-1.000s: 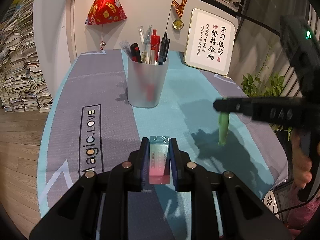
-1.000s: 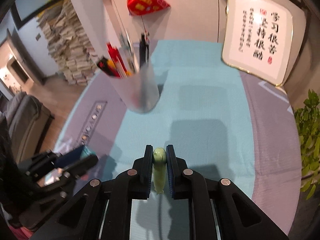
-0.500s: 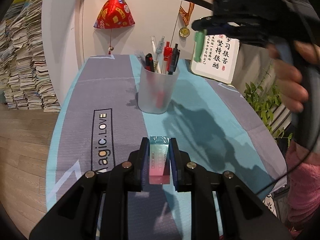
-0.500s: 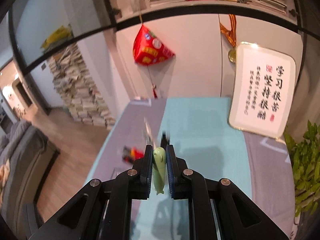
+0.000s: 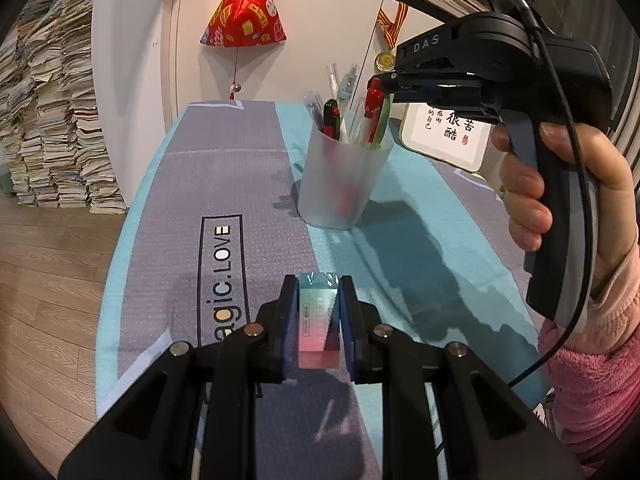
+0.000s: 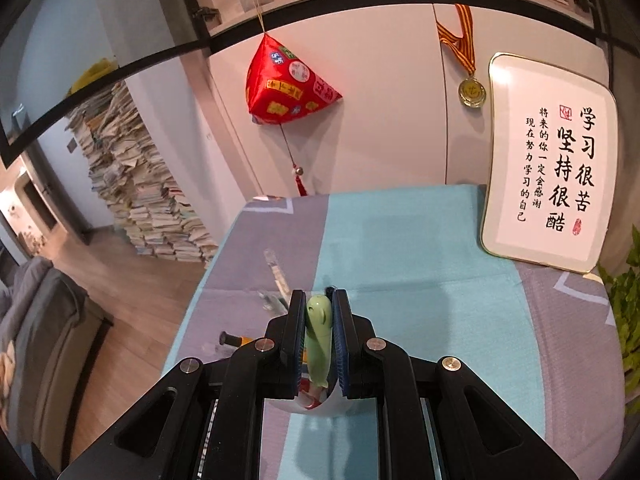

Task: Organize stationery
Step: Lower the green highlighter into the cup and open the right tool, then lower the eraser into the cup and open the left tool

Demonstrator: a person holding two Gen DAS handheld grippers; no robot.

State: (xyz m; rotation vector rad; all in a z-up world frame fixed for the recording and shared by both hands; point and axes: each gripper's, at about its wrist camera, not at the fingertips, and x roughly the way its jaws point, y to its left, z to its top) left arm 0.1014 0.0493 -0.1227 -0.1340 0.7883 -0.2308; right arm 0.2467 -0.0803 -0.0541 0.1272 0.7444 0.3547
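Observation:
My left gripper is shut on a teal-and-pink eraser, low over the grey and teal table mat. Beyond it stands a frosted pen cup holding several pens. A hand holds my right gripper over the cup's right rim. It is shut on a green pen that hangs down with its lower end inside the cup. In the right wrist view the green pen stands pinched between the pads of the right gripper. The cup's rim shows just beneath the fingers.
A framed calligraphy plaque leans on the wall at the mat's far right. A red pyramid ornament and a medal hang above. Stacked books stand on the floor at left. A plant grows at right.
The right gripper carried the green pen from the table's right side up and over to the cup. The pen now dips into it. The left gripper still grips the eraser.

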